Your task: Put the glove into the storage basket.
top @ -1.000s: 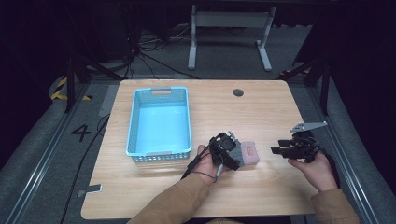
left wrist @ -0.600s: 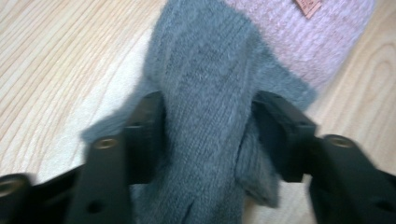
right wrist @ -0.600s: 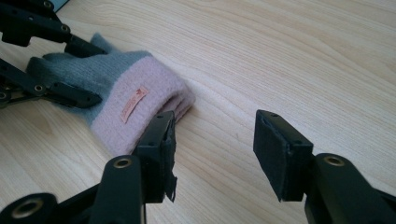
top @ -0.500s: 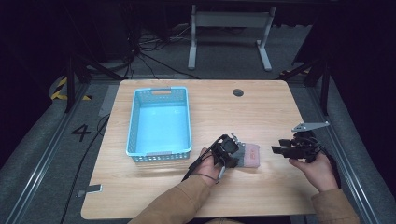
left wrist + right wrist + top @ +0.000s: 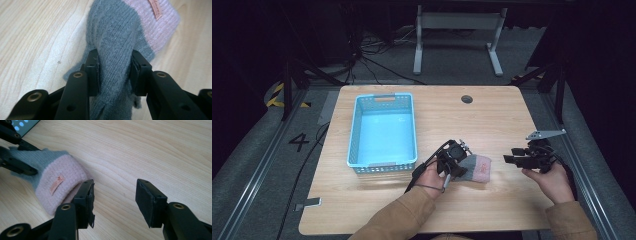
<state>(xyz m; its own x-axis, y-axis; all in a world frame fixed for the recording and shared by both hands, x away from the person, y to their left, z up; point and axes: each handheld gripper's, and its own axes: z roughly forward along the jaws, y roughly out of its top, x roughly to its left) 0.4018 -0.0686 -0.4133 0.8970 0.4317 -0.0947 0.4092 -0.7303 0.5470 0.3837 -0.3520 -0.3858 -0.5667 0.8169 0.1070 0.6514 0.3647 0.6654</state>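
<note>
One glove (image 5: 473,167), cuff pointing right

A light-blue slotted basket (image 5: 383,131) sits near the wooden worktop's (image 5: 492,120) left edge; a round grommet hole (image 5: 467,99) marks its far edge.

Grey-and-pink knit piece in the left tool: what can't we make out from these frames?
- Knit piece: its near end runs off the bottom edge of the left gripper view, behind the left tool.
- Tag: lettering too small to read.
- High view: the left tool and the hand cover its grey end.
- Basket: cut off by the top edge.
</note>
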